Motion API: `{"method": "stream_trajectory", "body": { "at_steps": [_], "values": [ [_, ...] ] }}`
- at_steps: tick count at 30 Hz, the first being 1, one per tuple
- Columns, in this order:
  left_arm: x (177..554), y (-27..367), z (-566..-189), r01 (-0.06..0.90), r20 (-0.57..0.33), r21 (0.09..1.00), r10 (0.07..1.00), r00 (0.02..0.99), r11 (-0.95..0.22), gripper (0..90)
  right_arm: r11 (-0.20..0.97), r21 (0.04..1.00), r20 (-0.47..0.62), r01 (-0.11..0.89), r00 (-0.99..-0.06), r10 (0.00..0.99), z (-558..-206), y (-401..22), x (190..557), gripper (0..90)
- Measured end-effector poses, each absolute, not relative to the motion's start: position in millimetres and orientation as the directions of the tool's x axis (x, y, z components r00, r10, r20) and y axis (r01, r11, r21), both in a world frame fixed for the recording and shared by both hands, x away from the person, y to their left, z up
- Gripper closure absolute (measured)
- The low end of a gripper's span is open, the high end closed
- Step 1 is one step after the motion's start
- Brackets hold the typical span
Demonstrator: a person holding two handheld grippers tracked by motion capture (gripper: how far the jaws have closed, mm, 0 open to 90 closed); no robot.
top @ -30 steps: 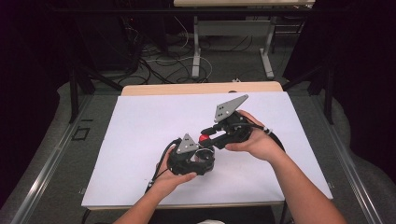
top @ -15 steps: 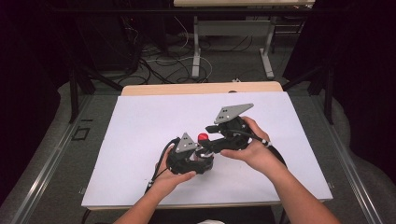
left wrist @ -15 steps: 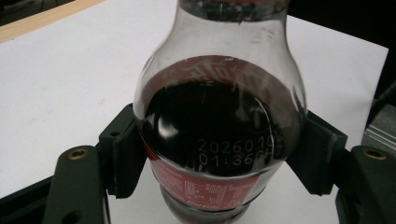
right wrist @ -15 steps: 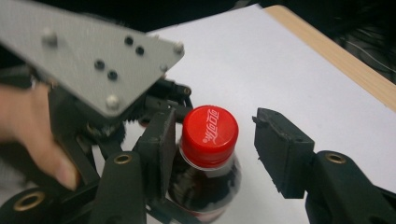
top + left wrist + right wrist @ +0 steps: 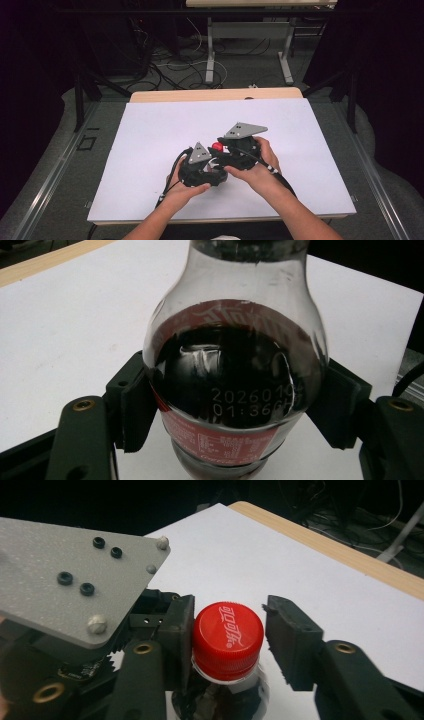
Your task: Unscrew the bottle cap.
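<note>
Left gripper (image 5: 235, 415) clamped the cola bottle (image 5: 235, 375) upright on the white table (image 5: 150, 135). Right gripper (image 5: 227, 635) around the red cap (image 5: 228, 632), jaws just closing (one pad touching, other apart).

Table: wood top (image 5: 215, 94), far edge showing
Cover: white sheet (image 5: 150, 135) spread across
On sheet: cola bottle (image 5: 235, 370)

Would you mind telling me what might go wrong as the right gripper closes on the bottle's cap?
In the right gripper view, one pad touches the red cap and the other stands off, so an uneven close may push the bottle sideways. The left gripper grips the bottle's rounded body, so a twist could spin it between those pads.
</note>
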State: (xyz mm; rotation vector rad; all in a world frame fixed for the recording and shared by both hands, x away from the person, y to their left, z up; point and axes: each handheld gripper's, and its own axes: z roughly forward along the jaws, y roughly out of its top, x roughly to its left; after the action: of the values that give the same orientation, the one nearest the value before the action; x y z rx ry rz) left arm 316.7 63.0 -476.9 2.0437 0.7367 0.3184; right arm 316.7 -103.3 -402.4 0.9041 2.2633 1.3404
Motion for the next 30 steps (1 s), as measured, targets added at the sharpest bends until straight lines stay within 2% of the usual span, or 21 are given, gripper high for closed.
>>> {"method": "stream_trajectory", "body": {
  "at_steps": [3, 7, 11, 12, 13, 15, 16, 18, 21, 22, 24, 25, 28, 30],
  "values": [
    [317.5, 64.0, -476.7, 0.380, -0.057, 0.832, 0.618, 0.784, -0.405, 30.3, 0.347, 0.872, 0.018, 0.345, -0.732, 0.681, -401.1, -104.6, 315.9, 58.1],
    [317.7, 65.4, -475.9, 0.373, -0.053, 0.830, 0.606, 0.794, -0.415, 30.4, 0.377, 0.867, 0.018, 0.327, -0.776, 0.631, -398.4, -109.9, 318.3, 60.4],
    [317.4, 64.4, -476.7, 0.374, -0.056, 0.829, 0.605, 0.795, -0.415, 30.3, 0.448, 0.843, 0.043, 0.299, -0.867, 0.497, -394.4, -118.4, 335.2, 60.8],
    [317.2, 64.2, -477.0, 0.375, -0.060, 0.830, 0.604, 0.795, -0.412, 30.3, 0.448, 0.843, 0.043, 0.299, -0.867, 0.497, -394.4, -118.4, 335.2, 60.8],
    [317.6, 64.1, -477.4, 0.377, -0.064, 0.831, 0.602, 0.796, -0.410, 30.4, 0.486, 0.831, 0.050, 0.271, -0.907, 0.418, -392.5, -121.9, 345.7, 60.9],
    [317.5, 63.9, -477.8, 0.370, -0.059, 0.832, 0.596, 0.801, -0.414, 30.3, 0.543, 0.816, 0.019, 0.200, -0.947, 0.321, -389.3, -123.0, 354.3, 60.9],
    [317.6, 64.0, -477.4, 0.367, -0.052, 0.831, 0.598, 0.800, -0.418, 30.4, 0.546, 0.812, 0.038, 0.207, -0.952, 0.303, -388.7, -123.2, 356.7, 60.8],
    [317.5, 63.7, -477.3, 0.364, -0.051, 0.834, 0.600, 0.798, -0.414, 30.4, 0.583, 0.802, -0.011, 0.130, -0.972, 0.233, -386.1, -122.6, 361.0, 60.4],
    [318.2, 64.7, -476.4, 0.370, -0.060, 0.836, 0.604, 0.794, -0.405, 30.3, 0.585, 0.798, -0.010, 0.144, -0.968, 0.251, -384.1, -121.1, 360.0, 58.7],
    [318.2, 65.4, -475.9, 0.375, -0.062, 0.833, 0.605, 0.794, -0.407, 30.3, 0.550, 0.814, 0.009, 0.187, -0.951, 0.310, -384.2, -119.0, 355.1, 50.2],
    [319.2, 66.5, -475.7, 0.371, -0.050, 0.833, 0.612, 0.789, -0.410, 30.3, 0.542, 0.814, 0.016, 0.209, -0.941, 0.339, -383.8, -118.4, 352.0, 49.7],
    [319.2, 66.8, -475.8, 0.376, -0.055, 0.832, 0.614, 0.787, -0.408, 30.3, 0.516, 0.824, -0.005, 0.235, -0.907, 0.421, -384.4, -116.6, 343.4, 49.5],
    [319.0, 66.6, -475.7, 0.380, -0.055, 0.831, 0.620, 0.782, -0.406, 30.3, 0.476, 0.836, 0.019, 0.274, -0.881, 0.473, -385.9, -115.5, 335.7, 50.1],
    [319.0, 66.0, -476.2, 0.378, -0.055, 0.833, 0.619, 0.783, -0.404, 30.3, 0.462, 0.843, -0.003, 0.274, -0.858, 0.513, -388.3, -112.3, 327.7, 52.4]
  ]
}}
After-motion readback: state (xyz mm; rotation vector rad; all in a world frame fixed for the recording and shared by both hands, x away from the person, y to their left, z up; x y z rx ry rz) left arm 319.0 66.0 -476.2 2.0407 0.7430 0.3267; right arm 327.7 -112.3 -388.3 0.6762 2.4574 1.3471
